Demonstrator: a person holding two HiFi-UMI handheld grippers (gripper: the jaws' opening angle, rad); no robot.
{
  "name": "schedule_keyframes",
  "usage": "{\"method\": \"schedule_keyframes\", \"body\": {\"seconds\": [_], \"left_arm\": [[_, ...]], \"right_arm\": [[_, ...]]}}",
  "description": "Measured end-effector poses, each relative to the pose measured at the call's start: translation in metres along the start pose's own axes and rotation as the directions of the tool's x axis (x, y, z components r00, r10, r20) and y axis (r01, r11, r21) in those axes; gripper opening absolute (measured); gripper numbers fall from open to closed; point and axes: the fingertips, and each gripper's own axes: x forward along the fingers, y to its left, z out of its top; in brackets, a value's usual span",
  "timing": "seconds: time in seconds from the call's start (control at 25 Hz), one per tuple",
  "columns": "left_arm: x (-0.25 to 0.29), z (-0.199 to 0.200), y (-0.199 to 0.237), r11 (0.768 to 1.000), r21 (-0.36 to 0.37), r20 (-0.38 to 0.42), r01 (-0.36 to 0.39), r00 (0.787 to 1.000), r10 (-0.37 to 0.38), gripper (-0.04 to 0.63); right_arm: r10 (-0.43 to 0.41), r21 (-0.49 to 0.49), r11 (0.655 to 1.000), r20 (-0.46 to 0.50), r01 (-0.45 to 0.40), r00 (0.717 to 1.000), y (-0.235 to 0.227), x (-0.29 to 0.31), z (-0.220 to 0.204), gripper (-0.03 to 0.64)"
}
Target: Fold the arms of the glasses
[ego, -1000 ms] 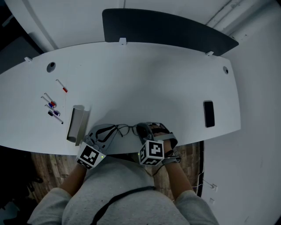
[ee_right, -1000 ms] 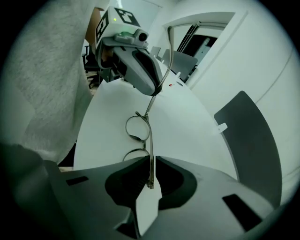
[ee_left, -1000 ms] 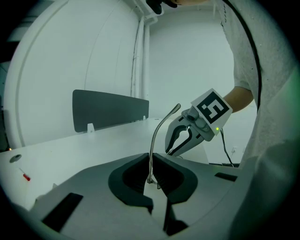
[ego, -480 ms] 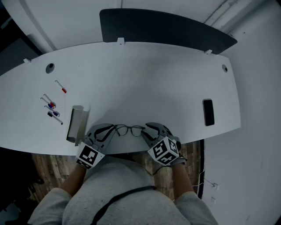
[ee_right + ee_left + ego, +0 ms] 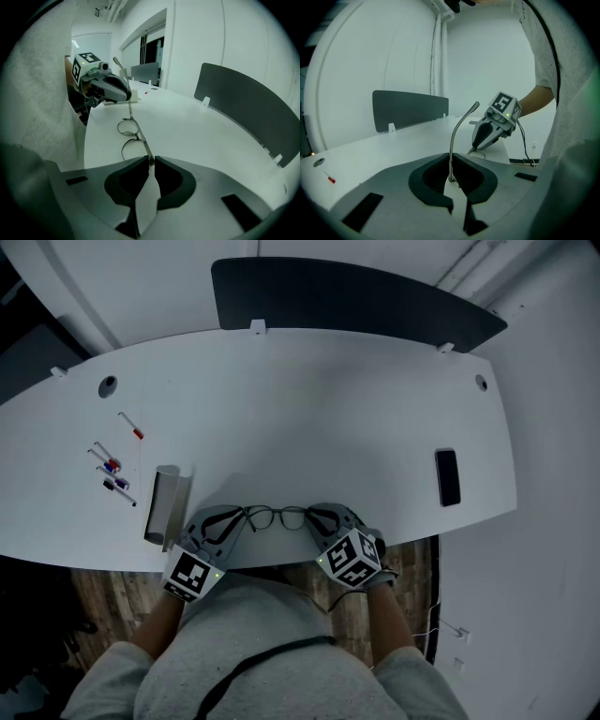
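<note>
Thin metal-framed glasses (image 5: 278, 517) lie at the near edge of the white table (image 5: 309, 409), between my two grippers. My left gripper (image 5: 241, 518) is shut on their left end; in the left gripper view one thin arm (image 5: 453, 136) rises curved from between the jaws (image 5: 451, 179). My right gripper (image 5: 313, 519) is at the right end. In the right gripper view both lenses (image 5: 129, 137) lie just ahead, and the jaws (image 5: 151, 163) are closing with the frame's end pinched between their tips. The left gripper (image 5: 110, 88) shows beyond the glasses.
A grey open case (image 5: 164, 503) lies left of the left gripper. Farther left are several pens (image 5: 112, 471) and a red-tipped marker (image 5: 131, 424). A dark phone (image 5: 447, 478) lies at the right. A dark divider panel (image 5: 356, 301) stands along the table's far edge.
The right gripper rolled and drew back to the right, off the right lens that it covered. Both lenses now show. The left gripper stayed put.
</note>
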Motion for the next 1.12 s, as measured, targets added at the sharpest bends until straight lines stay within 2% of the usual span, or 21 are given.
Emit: {"method": "schedule_keyframes", "body": {"seconds": [0.16, 0.52, 0.72, 1.12], "left_arm": [[-0.001, 0.000, 0.002, 1.000, 0.015, -0.010, -0.004, 1.000, 0.004, 0.032], [0.002, 0.002, 0.000, 0.999, 0.033, -0.020, 0.012, 1.000, -0.011, 0.034], [0.007, 0.002, -0.001, 0.999, 0.039, -0.029, 0.024, 0.999, -0.023, 0.034], [0.018, -0.001, -0.009, 0.993, 0.113, -0.107, 0.039, 0.994, -0.027, 0.035]], "right_arm": [[-0.010, -0.068, 0.998, -0.011, 0.009, 1.000, 0.003, 0.002, 0.002, 0.048], [-0.018, -0.152, 0.988, -0.007, 0.017, 1.000, 0.005, 0.005, 0.006, 0.044], [-0.013, -0.153, 0.988, 0.000, 0.013, 1.000, 0.007, 0.004, 0.004, 0.044], [-0.014, -0.142, 0.990, 0.025, 0.017, 1.000, 0.004, 0.000, 0.006, 0.043]]}}
